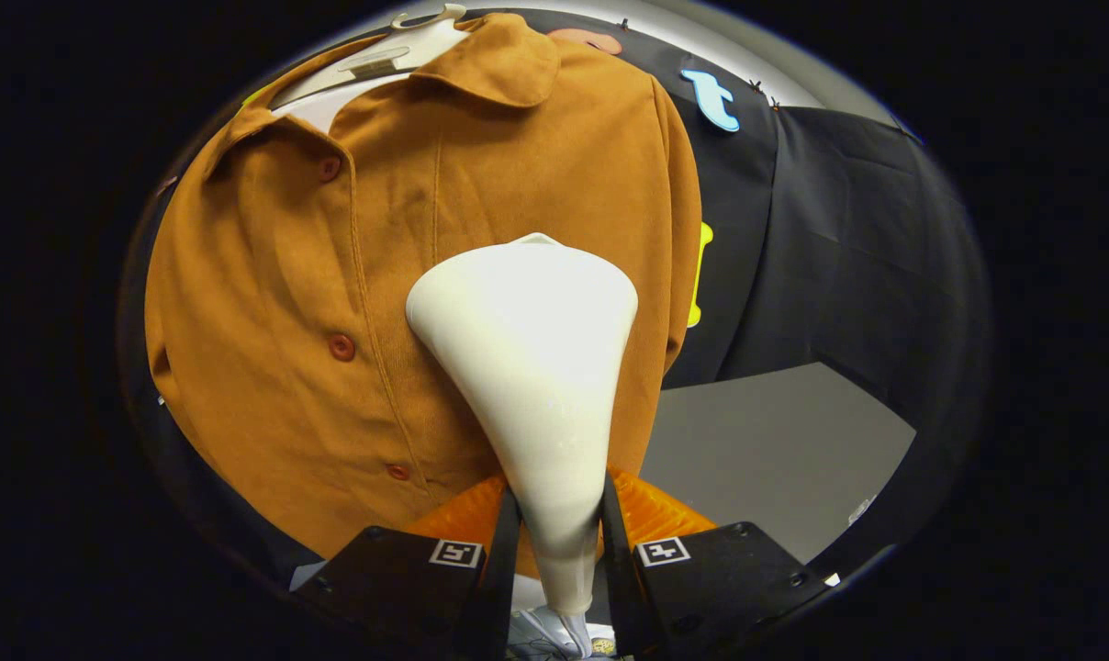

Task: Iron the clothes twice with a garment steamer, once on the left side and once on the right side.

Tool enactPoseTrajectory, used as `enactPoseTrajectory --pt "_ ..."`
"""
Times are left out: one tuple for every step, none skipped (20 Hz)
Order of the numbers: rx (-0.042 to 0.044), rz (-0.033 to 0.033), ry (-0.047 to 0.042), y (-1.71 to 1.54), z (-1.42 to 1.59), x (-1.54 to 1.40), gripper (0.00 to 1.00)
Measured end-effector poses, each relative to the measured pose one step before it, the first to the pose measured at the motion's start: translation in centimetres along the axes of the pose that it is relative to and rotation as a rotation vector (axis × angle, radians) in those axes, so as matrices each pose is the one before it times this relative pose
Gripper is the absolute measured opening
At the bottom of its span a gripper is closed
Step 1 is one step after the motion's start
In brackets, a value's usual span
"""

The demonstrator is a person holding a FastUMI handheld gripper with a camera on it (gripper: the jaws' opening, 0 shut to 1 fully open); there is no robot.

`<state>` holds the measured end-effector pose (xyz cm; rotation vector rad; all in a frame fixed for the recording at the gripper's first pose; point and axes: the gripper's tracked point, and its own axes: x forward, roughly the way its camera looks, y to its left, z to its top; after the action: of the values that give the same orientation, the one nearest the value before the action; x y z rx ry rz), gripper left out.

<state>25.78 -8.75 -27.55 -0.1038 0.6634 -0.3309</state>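
While the gripper (560, 514) is clamped on the steamer head's (532, 367) neck, against the hung brown shirt (334, 275), slippage could be caused by that smooth taper.

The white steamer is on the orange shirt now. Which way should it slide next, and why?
Probably straight down. The gripper is shut on the steamer, whose wide head sits mid-chest on the shirt, beside the row of buttons. Plenty of cloth lies below it, so a slow downward stroke looks like the natural next bit.
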Motion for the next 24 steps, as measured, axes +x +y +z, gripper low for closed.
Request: enactPoseTrajectory --pt "0.00555 0.00186 0.01884 -0.077 -0.774 0.292 0.47" --pt "0.00862 0.00425 0.01686 0.029 -0.784 0.184 0.47" --pt "0.00874 0.0029 0.01944 0.071 -0.744 0.113 0.47" --pt "0.00634 0.00176 0.02076 -0.007 -0.644 0.273 0.46" --pt "0.00596 0.00193 0.01932 0.037 -0.51 0.365 0.47" --pt "0.00444 0.00178 0.01606 -0.154 -0.482 0.339 0.47" --pt "0.00319 0.00035 0.01513 -0.087 -0.488 0.37 0.47" --pt "0.00125 0.00074 0.01286 -0.062 -0.417 0.172 0.47" --pt "0.00401 0.00167 0.01412 -0.175 -0.653 0.365 0.47" --pt "0.00617 0.00037 0.01401 -0.143 -0.487 0.408 0.47" --pt "0.00534 -0.00069 0.01289 0.071 -0.219 -0.127 0.47" --pt "0.00273 -0.00147 0.0135 -0.151 -0.446 0.167 0.47" --pt "-0.00037 -0.0002 0.01065 -0.128 -0.382 0.188 0.47" --pt "-0.00175 -0.00041 0.01052 -0.197 -0.465 0.285 0.47" --pt "-0.00208 0.00048 0.01017 -0.149 -0.454 0.222 0.47" --pt "-0.00171 0.00037 0.01086 -0.093 -0.452 0.161 0.47" --pt "-0.00174 0.00062 0.01164 -0.088 -0.562 0.229 0.47" --pt "-0.00094 0.00045 0.01268 -0.064 -0.459 0.283 0.47" --pt "0.00083 0.00058 0.01308 -0.073 -0.515 0.201 0.47" --pt "0.00074 -0.00002 0.01306 -0.187 -0.572 0.15 0.47" --pt "0.00087 -0.00034 0.01245 -0.107 -0.605 0.19 0.47" --pt "0.00221 0.00021 0.01284 -0.021 -0.445 0.195 0.47" --pt "0.00206 -0.00033 0.01263 -0.113 -0.434 0.063 0.47" --pt "0.0033 -0.00052 0.00736 -0.051 -0.253 -0.221 0.47"
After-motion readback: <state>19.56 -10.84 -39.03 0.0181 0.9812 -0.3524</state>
